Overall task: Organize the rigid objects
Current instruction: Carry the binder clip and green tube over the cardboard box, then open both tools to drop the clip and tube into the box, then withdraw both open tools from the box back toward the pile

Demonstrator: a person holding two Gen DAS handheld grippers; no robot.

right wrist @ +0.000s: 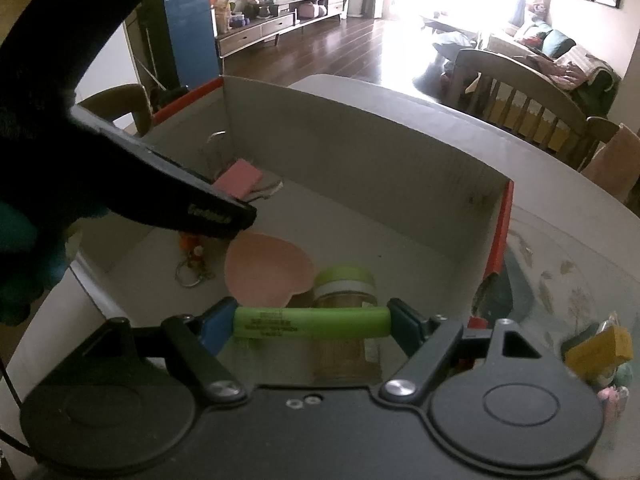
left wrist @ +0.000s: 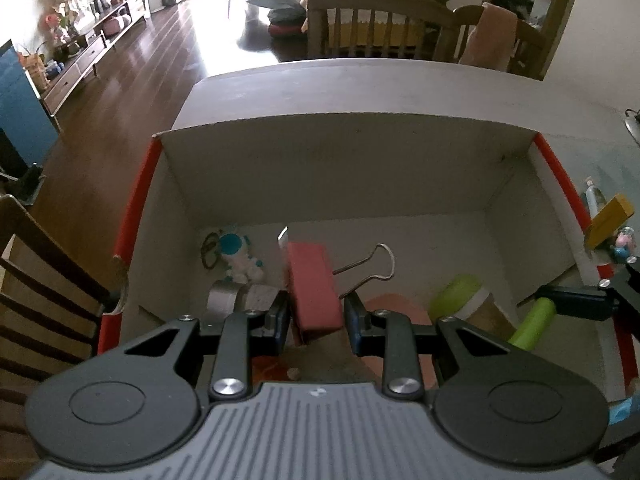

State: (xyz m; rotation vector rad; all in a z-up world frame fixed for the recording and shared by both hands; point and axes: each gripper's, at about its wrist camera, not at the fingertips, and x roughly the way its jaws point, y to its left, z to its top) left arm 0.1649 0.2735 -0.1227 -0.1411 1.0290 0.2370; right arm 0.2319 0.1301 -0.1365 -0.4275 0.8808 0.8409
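Left wrist view: my left gripper (left wrist: pixel 316 312) is clenching a pink binder clip (left wrist: pixel 313 286) over the box (left wrist: pixel 336 152), while my right gripper (right wrist: pixel 312 320) is pinching a green battery (right wrist: pixel 312 322) end to end. Dropped now, the battery is likely rolling against the jar (right wrist: pixel 346 292) and pink heart (right wrist: pixel 266 274) crowding the floor below. Farther off, a small toy (left wrist: pixel 240 256) is lying near the far wall.
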